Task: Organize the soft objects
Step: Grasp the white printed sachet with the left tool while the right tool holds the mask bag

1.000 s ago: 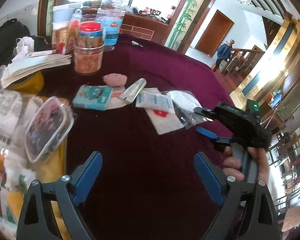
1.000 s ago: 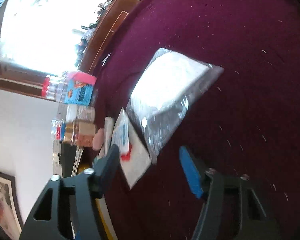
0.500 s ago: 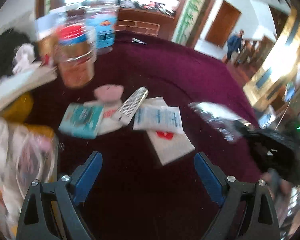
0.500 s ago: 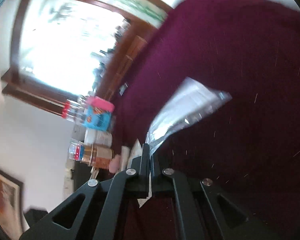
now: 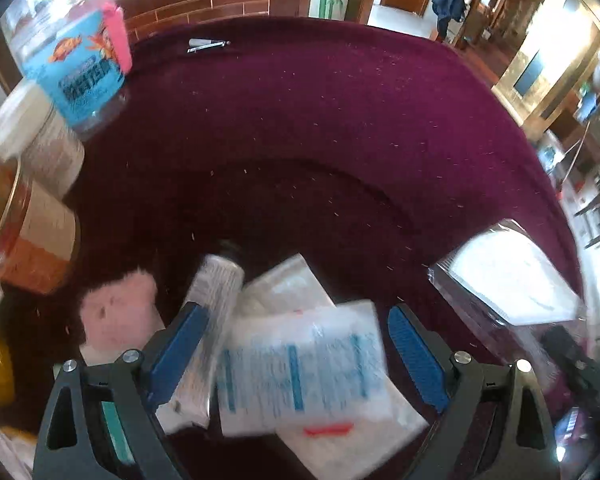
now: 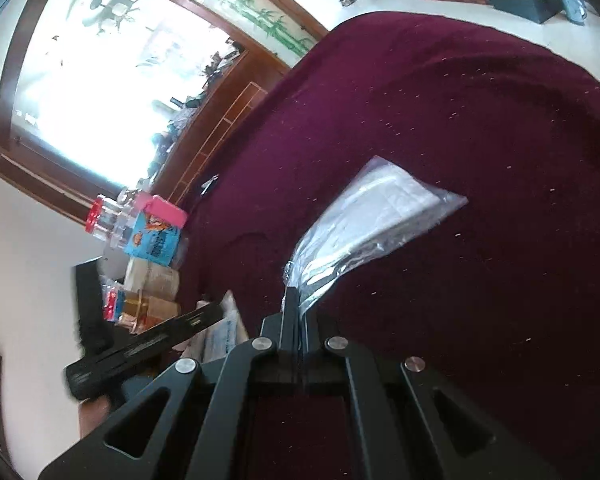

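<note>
My left gripper (image 5: 296,344) is open, low over a pile of soft packets on the maroon tablecloth (image 5: 320,140). A white packet with blue print (image 5: 300,372) lies between its fingers, with a silver tube (image 5: 216,292), a second white packet (image 5: 288,284) and a pink fluffy pad (image 5: 120,312) beside it. My right gripper (image 6: 298,308) is shut on the corner of a clear plastic bag with white cloth inside (image 6: 372,216), held above the cloth. That bag also shows in the left wrist view (image 5: 508,280) at right.
Jars and a blue-labelled container with pink lid (image 5: 84,68) stand at the table's left edge, also in the right wrist view (image 6: 156,232). A small metal object (image 5: 206,44) lies at the far side. A wooden cabinet and window stand behind.
My right gripper closed on the clear bag and lifted it. My left gripper moved forward and down over the packets, which now lie between its fingers.
</note>
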`<state>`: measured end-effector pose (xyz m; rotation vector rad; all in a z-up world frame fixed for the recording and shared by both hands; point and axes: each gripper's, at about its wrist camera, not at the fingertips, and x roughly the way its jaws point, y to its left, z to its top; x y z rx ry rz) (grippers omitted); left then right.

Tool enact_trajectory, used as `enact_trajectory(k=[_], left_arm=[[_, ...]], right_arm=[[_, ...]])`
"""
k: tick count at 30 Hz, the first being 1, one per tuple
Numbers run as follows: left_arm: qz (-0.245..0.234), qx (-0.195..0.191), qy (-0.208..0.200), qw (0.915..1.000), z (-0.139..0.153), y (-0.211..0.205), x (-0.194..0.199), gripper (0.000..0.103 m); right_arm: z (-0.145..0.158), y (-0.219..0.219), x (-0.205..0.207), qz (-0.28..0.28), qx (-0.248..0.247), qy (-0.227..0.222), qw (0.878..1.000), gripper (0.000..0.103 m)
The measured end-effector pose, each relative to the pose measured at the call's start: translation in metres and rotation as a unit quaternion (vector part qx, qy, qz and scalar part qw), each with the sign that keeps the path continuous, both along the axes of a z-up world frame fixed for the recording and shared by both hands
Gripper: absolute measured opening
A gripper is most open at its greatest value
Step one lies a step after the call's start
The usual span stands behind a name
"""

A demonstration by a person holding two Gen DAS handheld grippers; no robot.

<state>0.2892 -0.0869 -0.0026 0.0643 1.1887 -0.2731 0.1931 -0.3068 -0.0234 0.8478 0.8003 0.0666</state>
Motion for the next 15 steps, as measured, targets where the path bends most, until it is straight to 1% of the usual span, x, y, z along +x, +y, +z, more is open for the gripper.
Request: enact_trajectory(k=[2, 3, 4, 6, 7, 8, 11, 12, 13, 14, 15], left_arm=[[-0.020, 0.026, -0.014, 0.9993, -0.003, -0.006, -0.002, 0.095], [-0.039, 0.037, -0.018, 0.9984, -0.003, -0.011, -0.006, 0.095], [-0.063, 0.047, -0.019, 0.9967, -0.004, -0.015, -0.012, 0.095], [-0.103, 0.055, -0.012, 0.9931, -0.006, -0.021, -0.023, 0.094], [-0.125, 0.044, 0.001, 0.9912, -0.007, -0.021, -0.027, 0.094], [-0.127, 0.030, 0.008, 0.9914, -0.006, -0.018, -0.027, 0.094], [-0.110, -0.002, -0.001, 0.9940, 0.002, -0.011, -0.017, 0.093], [-0.108, -0.022, 0.004, 0.9939, 0.003, -0.010, -0.012, 0.093], [-0.112, -0.031, 0.014, 0.9932, -0.001, -0.011, -0.008, 0.093], [-0.114, -0.027, 0.017, 0.9929, -0.004, -0.011, -0.006, 0.093], [-0.117, -0.015, 0.021, 0.9929, -0.011, -0.011, -0.003, 0.093]], right_arm=[[0.001, 0.001, 0.000, 0.004, -0.003, 0.001, 1.000, 0.000], [0.001, 0.000, -0.001, 0.005, 0.003, 0.000, 1.000, 0.000], [0.001, -0.001, -0.002, 0.007, 0.005, 0.000, 1.000, 0.000], [0.002, -0.003, -0.004, 0.005, 0.004, -0.001, 1.000, 0.000], [0.003, -0.004, -0.004, 0.006, 0.006, -0.002, 1.000, 0.000], [0.003, -0.003, -0.004, 0.007, 0.006, -0.003, 1.000, 0.001], [0.002, -0.001, -0.002, 0.008, 0.002, 0.000, 1.000, 0.000], [0.002, 0.000, -0.002, 0.009, 0.002, 0.002, 1.000, 0.000], [0.002, 0.000, -0.001, 0.009, 0.000, 0.003, 1.000, 0.000], [0.001, -0.001, -0.001, 0.009, -0.001, 0.003, 1.000, 0.001], [0.001, -0.001, 0.000, 0.008, -0.003, 0.005, 1.000, 0.001]])
